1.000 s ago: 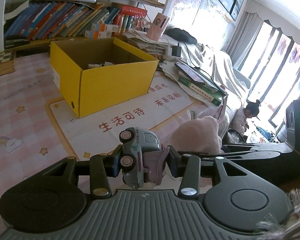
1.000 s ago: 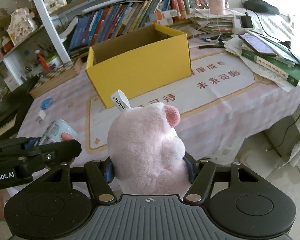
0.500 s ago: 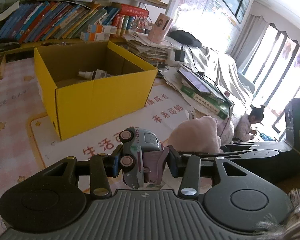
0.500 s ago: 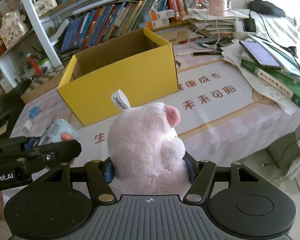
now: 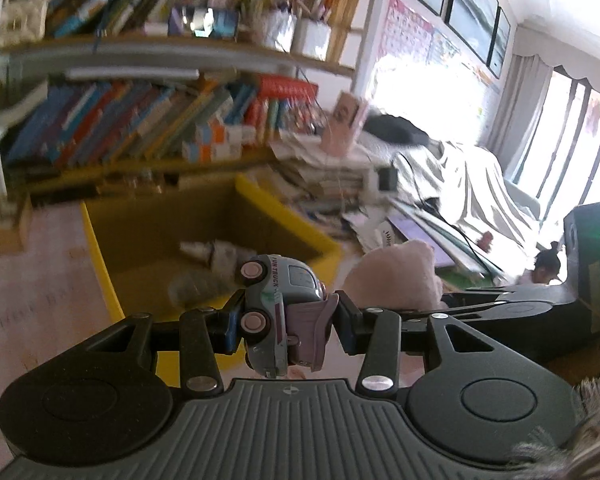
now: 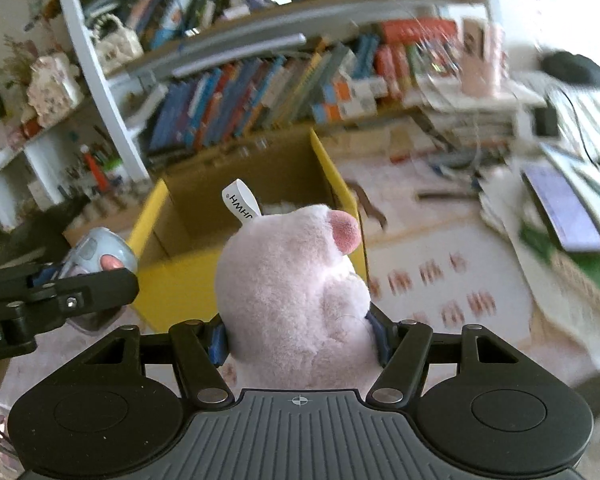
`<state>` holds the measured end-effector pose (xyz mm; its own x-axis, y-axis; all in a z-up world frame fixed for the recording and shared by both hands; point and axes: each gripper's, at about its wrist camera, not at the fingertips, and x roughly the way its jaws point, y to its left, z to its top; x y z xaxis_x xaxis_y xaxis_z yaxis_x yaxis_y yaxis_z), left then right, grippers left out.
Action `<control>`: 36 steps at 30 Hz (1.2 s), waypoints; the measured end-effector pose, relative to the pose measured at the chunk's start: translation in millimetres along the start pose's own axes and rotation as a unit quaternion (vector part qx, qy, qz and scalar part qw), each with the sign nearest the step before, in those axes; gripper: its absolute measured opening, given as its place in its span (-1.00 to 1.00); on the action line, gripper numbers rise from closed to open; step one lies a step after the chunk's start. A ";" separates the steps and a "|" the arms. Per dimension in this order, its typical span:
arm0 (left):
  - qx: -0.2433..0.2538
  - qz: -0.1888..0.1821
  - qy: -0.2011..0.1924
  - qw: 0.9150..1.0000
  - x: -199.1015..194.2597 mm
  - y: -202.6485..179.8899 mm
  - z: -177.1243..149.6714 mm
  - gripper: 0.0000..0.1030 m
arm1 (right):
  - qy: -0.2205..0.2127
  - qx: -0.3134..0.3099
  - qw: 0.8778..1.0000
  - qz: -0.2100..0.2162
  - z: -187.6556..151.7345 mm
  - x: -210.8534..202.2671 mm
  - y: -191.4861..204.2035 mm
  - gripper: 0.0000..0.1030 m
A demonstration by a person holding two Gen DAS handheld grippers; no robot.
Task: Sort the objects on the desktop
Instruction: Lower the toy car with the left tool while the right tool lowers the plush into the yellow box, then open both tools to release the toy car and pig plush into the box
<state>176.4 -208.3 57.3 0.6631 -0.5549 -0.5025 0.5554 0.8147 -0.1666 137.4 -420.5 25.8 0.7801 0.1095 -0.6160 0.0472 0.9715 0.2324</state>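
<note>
My left gripper [image 5: 286,320] is shut on a grey-and-purple toy truck [image 5: 278,308], held on its side just above the near edge of the open yellow box [image 5: 100,248]. My right gripper [image 6: 300,332] is shut on a pink plush toy [image 6: 296,288] with a white tag, held in front of the same yellow box [image 6: 172,280]. The plush also shows in the left wrist view [image 5: 396,276], and the truck in the right wrist view [image 6: 96,252]. Bottles lie inside the box [image 5: 216,256].
A bookshelf [image 5: 140,120] full of books stands behind the box. Stacked papers, a tablet [image 6: 560,208] and green books [image 6: 572,256] crowd the table's right side. A printed mat [image 6: 440,280] lies in front of the box. A pink cup [image 5: 346,120] stands at the back.
Both grippers have moved forward and up toward the yellow box, still holding the truck and the plush. The box now sits close under them and its inside shows.
</note>
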 end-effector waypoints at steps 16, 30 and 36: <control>0.102 0.122 0.049 0.986 114.3 29.8 45.5 -0.19 | -0.024 -0.110 0.992 0.065 92.7 93.8 14.7 0.27; 0.237 0.187 0.168 0.938 192.8 41.5 39.5 -0.18 | 0.096 -0.197 0.971 0.099 118.5 196.2 50.0 0.27; 0.243 0.199 0.179 0.932 200.1 44.9 32.8 -0.01 | 0.126 -0.218 0.962 0.107 119.1 217.8 55.9 0.28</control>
<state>350.5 -288.2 -22.9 0.7040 -0.0630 -0.7074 0.5211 0.7226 0.4542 384.2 -367.4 -5.7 0.5646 0.3112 -0.7645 -0.4067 0.9108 0.0704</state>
